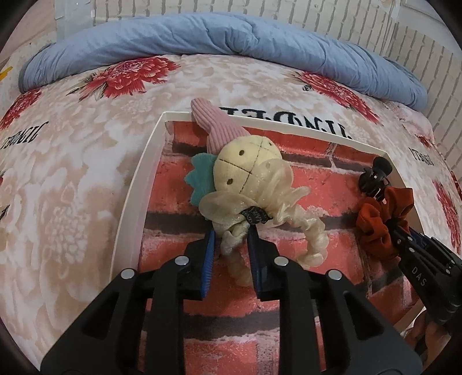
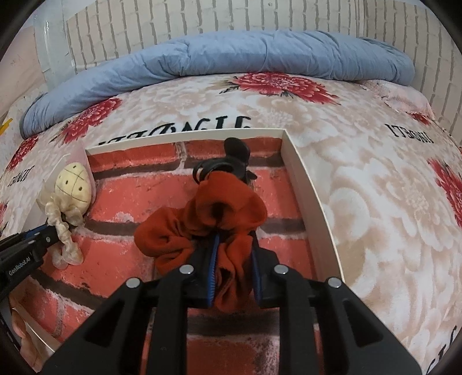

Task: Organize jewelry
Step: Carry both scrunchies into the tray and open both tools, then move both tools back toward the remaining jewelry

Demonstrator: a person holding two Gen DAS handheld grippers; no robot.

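A shallow white box (image 1: 150, 150) with a red brick-print floor lies on the bed; it also shows in the right wrist view (image 2: 306, 184). My left gripper (image 1: 231, 239) is shut on a cream sheer scrunchie (image 1: 288, 219) inside the box, next to a yellow plush head with a pink hat (image 1: 245, 164). My right gripper (image 2: 234, 239) is shut on a rust-red scrunchie (image 2: 228, 207), also in the left wrist view (image 1: 378, 225), near the box's right wall. A black claw clip (image 2: 231, 161) lies just beyond it, also in the left wrist view (image 1: 375, 176).
The box rests on a floral bedspread (image 1: 72, 173) with red flowers. A rolled blue quilt (image 1: 202, 34) lies along the far side against a white brick wall (image 2: 202, 20). The right gripper's body (image 1: 427, 268) shows at the right of the left wrist view.
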